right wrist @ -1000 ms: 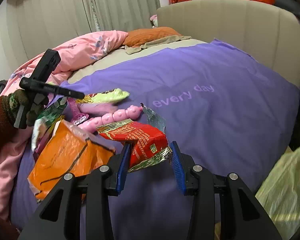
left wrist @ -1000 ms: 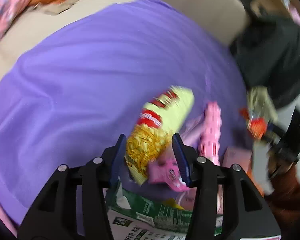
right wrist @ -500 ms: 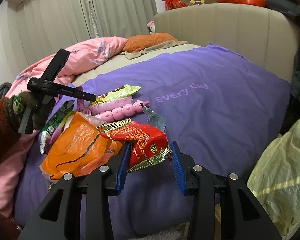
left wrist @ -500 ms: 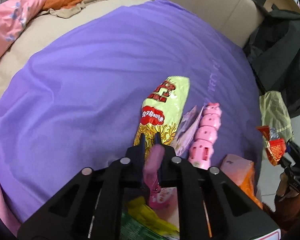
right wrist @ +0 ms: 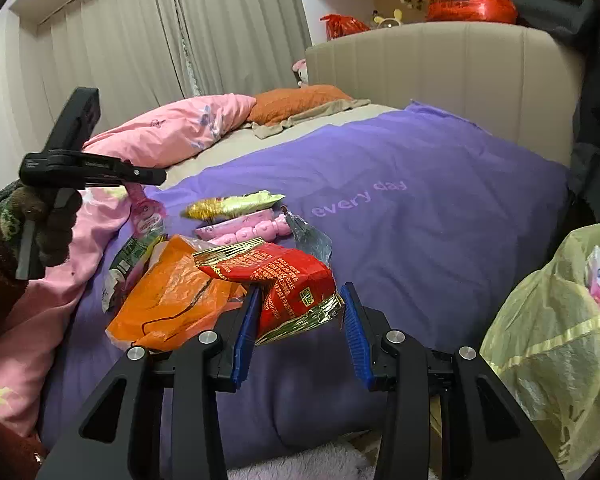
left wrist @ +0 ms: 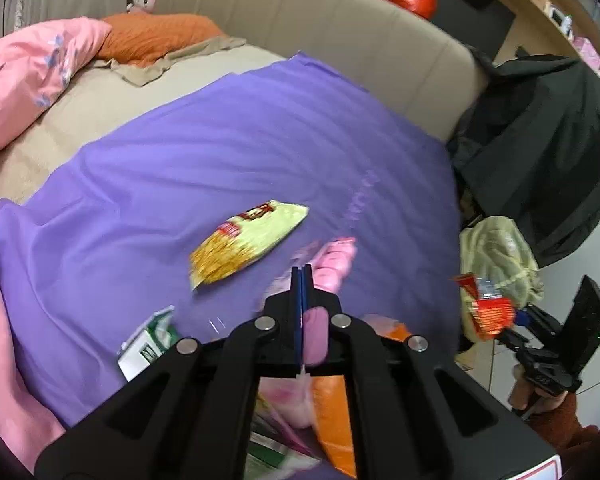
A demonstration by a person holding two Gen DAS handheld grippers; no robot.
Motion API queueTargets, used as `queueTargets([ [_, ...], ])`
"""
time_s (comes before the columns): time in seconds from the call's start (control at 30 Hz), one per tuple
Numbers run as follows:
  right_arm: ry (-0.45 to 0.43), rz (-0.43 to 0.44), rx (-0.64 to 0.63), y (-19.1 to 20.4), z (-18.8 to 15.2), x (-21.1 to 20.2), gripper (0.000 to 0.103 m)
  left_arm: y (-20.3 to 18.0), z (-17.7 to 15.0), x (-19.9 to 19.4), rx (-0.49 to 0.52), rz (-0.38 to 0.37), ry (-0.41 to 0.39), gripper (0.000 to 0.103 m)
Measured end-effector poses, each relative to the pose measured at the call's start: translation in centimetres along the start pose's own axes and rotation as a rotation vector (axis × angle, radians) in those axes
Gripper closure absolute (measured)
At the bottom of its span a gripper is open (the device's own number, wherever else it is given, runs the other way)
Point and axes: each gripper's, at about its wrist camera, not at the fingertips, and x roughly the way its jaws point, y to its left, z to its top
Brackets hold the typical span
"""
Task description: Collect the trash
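- The left gripper (left wrist: 301, 276) was clamped shut on a small pink wrapper (right wrist: 146, 212); in the right wrist view the wrapper hung from its tips, clear of the purple blanket (right wrist: 440, 216).
- In the left wrist view the held wrapper (left wrist: 315, 334) showed only as a blurred pink shape behind the closed fingers, so its print could not be read there.
- The right gripper (right wrist: 300, 320) held a crumpled red packet (right wrist: 288, 280) between its blue pads (right wrist: 245, 322). The left pad pressed on it; contact at the right pad looked likely but was hard to make out.
- An orange bag (right wrist: 172, 300) lay on the blanket just beside the red packet, to its left.
- A yellow snack bag (left wrist: 248, 238) lay flat on the blanket, ahead of the left gripper and apart from it.
- A pink strip of linked packs (right wrist: 248, 232) lay just beside the yellow bag.
- A green-and-white wrapper (left wrist: 150, 344) lay near the blanket's edge, next to the pink quilt (right wrist: 172, 132).
- A yellow-green trash bag (right wrist: 552, 332) stood beside the bed, at the right of the right gripper, with some packaging inside.
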Motion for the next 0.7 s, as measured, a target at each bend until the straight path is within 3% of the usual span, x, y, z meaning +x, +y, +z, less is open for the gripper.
queueTargets([
  [0.13,-0.018,-0.011,-0.003,0.2,0.0,-1.1,0.064,-2.4,0.1,-2.0,0.032,-0.02,-0.04,0.103],
  [0.27,-0.027,-0.034,-0.013,0.3,-0.1,-1.9,0.064,-4.4,0.1,-3.0,0.035,-0.098,-0.052,0.103],
  [0.47,-0.042,-0.087,0.005,-0.8,-0.3,-3.5,0.064,-7.5,-1.0,-1.4,0.031,-0.2,-0.001,0.103],
  [0.7,-0.04,-0.099,0.045,-2.4,-1.1,-4.2,0.064,-9.0,-2.5,1.6,0.02,-0.223,0.019,0.103],
])
